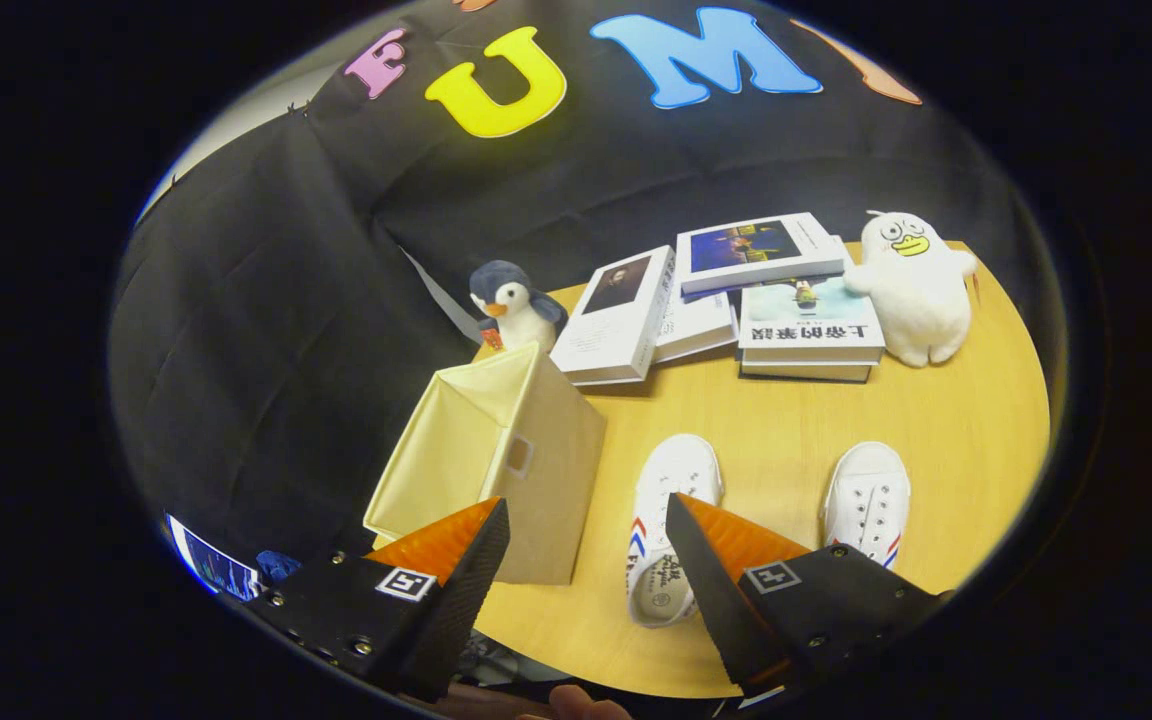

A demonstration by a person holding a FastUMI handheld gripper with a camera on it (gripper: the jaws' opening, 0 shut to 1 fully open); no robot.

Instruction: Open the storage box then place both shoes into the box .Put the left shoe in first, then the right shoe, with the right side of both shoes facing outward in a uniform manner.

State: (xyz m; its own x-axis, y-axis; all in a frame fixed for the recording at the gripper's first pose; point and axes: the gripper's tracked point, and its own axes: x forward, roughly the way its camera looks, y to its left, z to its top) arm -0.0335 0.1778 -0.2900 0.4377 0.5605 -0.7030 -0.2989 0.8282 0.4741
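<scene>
A cream fabric storage box (521, 470) stands on the wooden table (946, 430), its top open, just beyond my left finger. Two white canvas shoes lie side by side to its right, toes pointing away from me. The nearer shoe (664, 520), with red and blue stripes on its side, sits just ahead of my right finger, which covers part of its heel. The other shoe (868, 500) lies farther right, beyond that finger. My gripper (588, 525) hovers above the table's near edge, open, with nothing between its fingers.
Several books (726, 300) lie stacked and spread at the back of the table. A penguin plush (514, 305) stands behind the box, and a white duck plush (916, 285) sits at the back right. The table's near edge runs below my fingers.
</scene>
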